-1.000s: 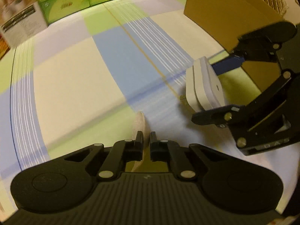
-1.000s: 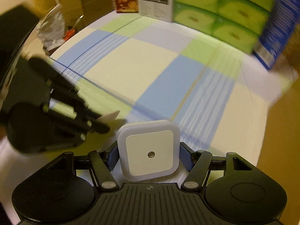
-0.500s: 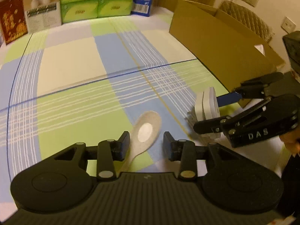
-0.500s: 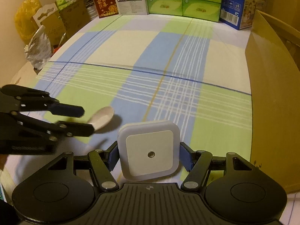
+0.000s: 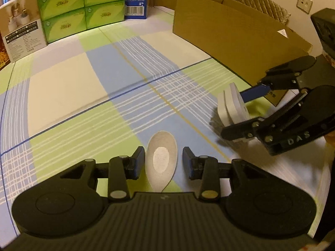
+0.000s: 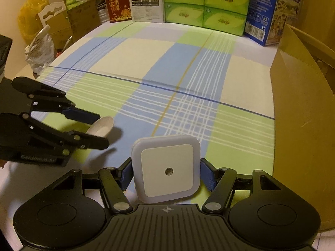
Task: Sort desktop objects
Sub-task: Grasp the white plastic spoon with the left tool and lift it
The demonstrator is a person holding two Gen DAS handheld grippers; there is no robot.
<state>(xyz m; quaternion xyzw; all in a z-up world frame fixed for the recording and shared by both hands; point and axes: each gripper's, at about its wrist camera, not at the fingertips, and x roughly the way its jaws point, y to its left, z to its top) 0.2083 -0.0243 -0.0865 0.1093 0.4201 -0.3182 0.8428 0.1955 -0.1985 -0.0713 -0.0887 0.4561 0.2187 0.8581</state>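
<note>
A pale speckled spoon [image 5: 161, 159] lies on the checked cloth between the fingers of my left gripper [image 5: 163, 162], which is open with a gap on each side of the bowl. It also shows in the right wrist view [image 6: 101, 126]. My right gripper [image 6: 166, 172] is shut on a white square night light [image 6: 166, 168] and holds it near the table's front edge. In the left wrist view the night light [image 5: 232, 106] sits to the right of the spoon, held by the right gripper [image 5: 240, 113].
A large open cardboard box [image 5: 234, 33] stands along the right side [image 6: 303, 129]. Green tissue boxes [image 6: 205, 4], a blue carton [image 6: 270, 10] and printed boxes [image 6: 146, 2] line the far edge. Bags and cartons [image 6: 41, 33] sit off the left edge.
My left gripper has opened and released the spoon, which now lies flat on the cloth. Both grippers have pulled back from the table's middle; the right still holds the night light.
</note>
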